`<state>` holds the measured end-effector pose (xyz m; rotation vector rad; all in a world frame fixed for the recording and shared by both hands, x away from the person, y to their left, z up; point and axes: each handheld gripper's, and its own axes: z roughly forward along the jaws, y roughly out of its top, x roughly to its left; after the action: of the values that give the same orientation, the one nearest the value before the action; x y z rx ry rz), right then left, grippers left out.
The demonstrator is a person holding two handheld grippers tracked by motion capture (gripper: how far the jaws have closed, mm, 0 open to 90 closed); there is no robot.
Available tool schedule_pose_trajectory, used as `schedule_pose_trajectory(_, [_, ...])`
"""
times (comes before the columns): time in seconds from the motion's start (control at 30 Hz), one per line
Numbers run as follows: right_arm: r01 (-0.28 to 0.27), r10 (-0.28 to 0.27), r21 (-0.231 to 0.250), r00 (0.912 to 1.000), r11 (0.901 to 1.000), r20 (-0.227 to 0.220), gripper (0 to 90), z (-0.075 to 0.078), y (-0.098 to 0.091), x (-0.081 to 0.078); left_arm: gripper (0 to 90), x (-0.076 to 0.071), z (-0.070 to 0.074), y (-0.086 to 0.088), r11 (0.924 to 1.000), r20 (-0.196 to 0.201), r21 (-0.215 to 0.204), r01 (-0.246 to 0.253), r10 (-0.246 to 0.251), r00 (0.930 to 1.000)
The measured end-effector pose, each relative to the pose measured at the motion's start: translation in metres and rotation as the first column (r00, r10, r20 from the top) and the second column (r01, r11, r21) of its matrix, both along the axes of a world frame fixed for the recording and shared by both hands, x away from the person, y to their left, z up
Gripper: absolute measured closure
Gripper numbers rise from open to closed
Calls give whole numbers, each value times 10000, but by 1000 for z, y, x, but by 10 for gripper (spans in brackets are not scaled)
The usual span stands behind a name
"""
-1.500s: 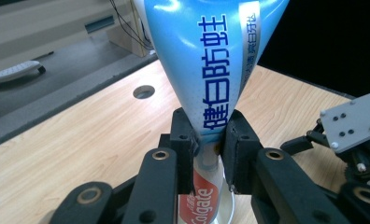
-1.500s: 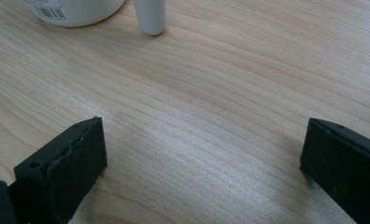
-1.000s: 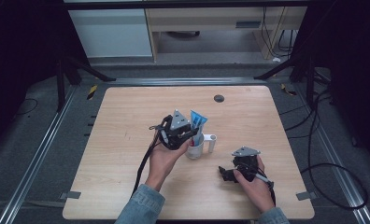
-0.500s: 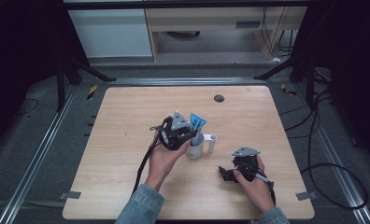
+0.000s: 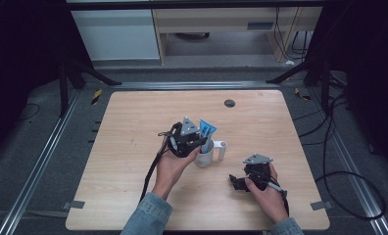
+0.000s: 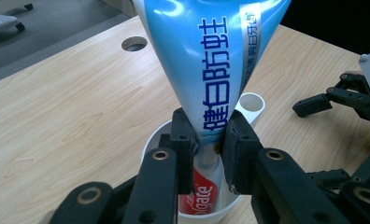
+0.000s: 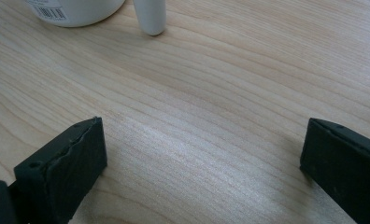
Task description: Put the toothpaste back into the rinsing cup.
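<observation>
A blue toothpaste tube (image 6: 216, 60) stands upright with its lower end inside a white cup (image 6: 157, 137). My left gripper (image 6: 206, 144) is shut on the tube just above the cup's rim. From above, the left gripper (image 5: 202, 142) sits over the white cup (image 5: 205, 157) at the table's middle, the tube (image 5: 206, 130) sticking up behind it. A white cylindrical holder (image 5: 222, 149) is joined to the cup's right side. My right gripper (image 5: 235, 182) rests low on the table to the right, jaws wide apart with bare wood between them (image 7: 204, 149).
The wooden table (image 5: 133, 127) has a round cable hole (image 5: 230, 103) near its far edge. Metal rails run along both sides. In the right gripper view the cup's base (image 7: 75, 9) and the holder's base (image 7: 150, 18) stand just ahead.
</observation>
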<state>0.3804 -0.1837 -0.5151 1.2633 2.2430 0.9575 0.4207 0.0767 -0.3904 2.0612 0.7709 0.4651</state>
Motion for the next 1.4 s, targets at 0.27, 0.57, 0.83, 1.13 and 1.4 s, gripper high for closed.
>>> schedule_pose_trajectory(0.27, [-21,21,-36,10000,10000,37,8,0,0,0,755,2,1,-3,10000,-102,82,22,-21,9999])
schedule_pose_trajectory(0.57, [2,-2,0,10000,10000,1,8,0,0,0,750,9,3,-6,9999,-369,105,-25,29,9993])
schedule_pose_trajectory(0.83, [-2,2,-1,10000,10000,3,8,0,0,0,743,13,3,-7,9999,-488,65,-81,84,9988])
schedule_pose_trajectory(1.13, [23,-23,18,10000,10000,-19,8,0,0,0,739,17,3,-11,10000,-545,58,-22,25,9985])
schedule_pose_trajectory(1.4, [16,-16,10,10000,10000,-12,8,0,0,0,735,21,2,-11,9999,-592,-101,-63,57,9982])
